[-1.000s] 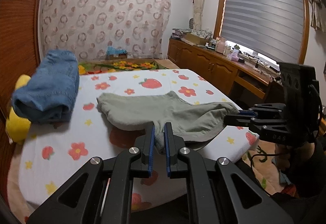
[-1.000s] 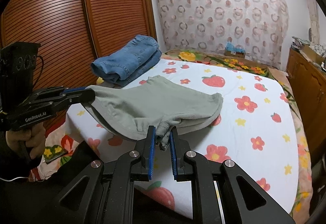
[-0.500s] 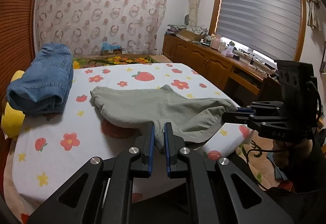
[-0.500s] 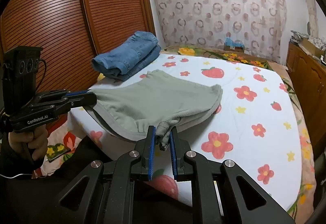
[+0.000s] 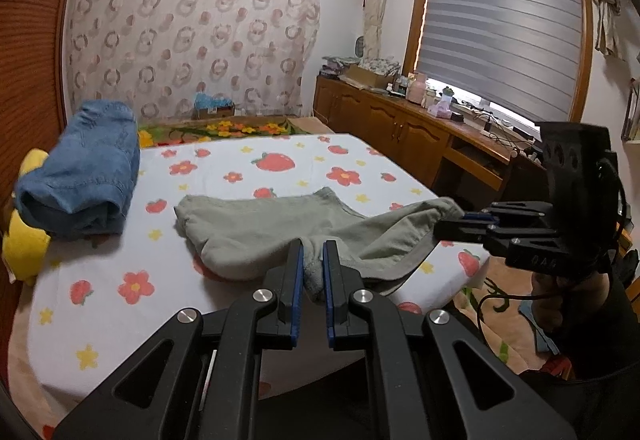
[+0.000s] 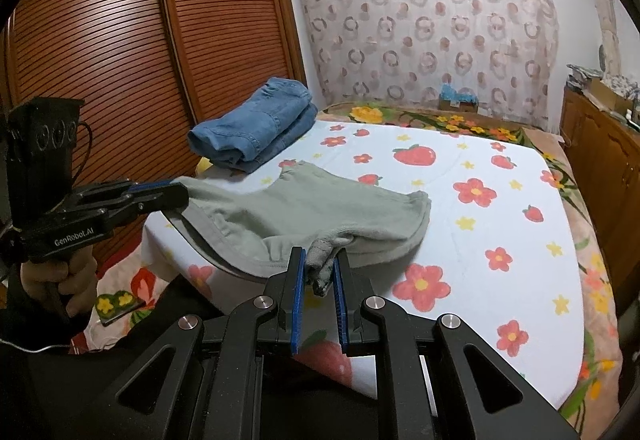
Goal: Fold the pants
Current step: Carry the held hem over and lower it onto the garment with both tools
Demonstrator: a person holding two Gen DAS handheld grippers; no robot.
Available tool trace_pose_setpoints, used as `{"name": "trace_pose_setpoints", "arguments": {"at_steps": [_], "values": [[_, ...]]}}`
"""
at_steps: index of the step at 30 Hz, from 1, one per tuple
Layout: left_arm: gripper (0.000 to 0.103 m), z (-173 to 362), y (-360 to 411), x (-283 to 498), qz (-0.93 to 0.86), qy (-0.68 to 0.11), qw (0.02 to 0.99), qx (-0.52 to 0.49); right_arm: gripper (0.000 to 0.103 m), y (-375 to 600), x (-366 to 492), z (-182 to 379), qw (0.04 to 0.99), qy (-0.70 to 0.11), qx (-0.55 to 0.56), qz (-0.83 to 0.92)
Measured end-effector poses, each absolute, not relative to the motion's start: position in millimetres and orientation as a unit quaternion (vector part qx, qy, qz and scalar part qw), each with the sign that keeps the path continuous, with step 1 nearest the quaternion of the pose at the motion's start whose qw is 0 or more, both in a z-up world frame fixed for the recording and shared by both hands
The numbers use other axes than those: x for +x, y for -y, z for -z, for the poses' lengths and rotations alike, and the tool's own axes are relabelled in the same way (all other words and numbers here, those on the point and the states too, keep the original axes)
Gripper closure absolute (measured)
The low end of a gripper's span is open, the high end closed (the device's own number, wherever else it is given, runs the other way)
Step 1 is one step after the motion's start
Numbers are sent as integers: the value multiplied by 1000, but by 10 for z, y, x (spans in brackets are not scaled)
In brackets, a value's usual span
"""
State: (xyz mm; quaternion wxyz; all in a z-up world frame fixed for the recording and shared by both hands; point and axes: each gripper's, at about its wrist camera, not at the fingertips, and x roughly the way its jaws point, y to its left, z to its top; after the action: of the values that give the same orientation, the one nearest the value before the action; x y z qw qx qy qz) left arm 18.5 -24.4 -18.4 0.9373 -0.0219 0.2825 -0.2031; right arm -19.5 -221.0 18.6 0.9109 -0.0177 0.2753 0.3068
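Across the middle of both frames the grey-green pants lie on the strawberry-print bed, their near edge lifted by the left gripper and right gripper, each clamped narrowly on a bunched corner. The small pinches could slip if pulled unevenly, dropping the hem off the bed edge. No containers are evident; folded jeans sit upper left in the right view.

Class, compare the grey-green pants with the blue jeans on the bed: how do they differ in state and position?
The grey-green pants are spread out, their near edge held up by the left gripper and right gripper; the blue jeans sit untouched, folded into a thick bundle. The pants lie near the bed's front edge; the jeans farther back. Both rest on the flowered sheet.
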Motion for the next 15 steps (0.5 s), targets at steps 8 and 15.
{"name": "trace_pose_setpoints", "arguments": {"at_steps": [8,15], "values": [[93,379,147,502,180,-308,934,-33,90,2084,206,-51,911,-290,-15,-294],[93,251,142,751,173,-291,941,-29,90,1968,487,-100,918,-276,-14,-283]]}}
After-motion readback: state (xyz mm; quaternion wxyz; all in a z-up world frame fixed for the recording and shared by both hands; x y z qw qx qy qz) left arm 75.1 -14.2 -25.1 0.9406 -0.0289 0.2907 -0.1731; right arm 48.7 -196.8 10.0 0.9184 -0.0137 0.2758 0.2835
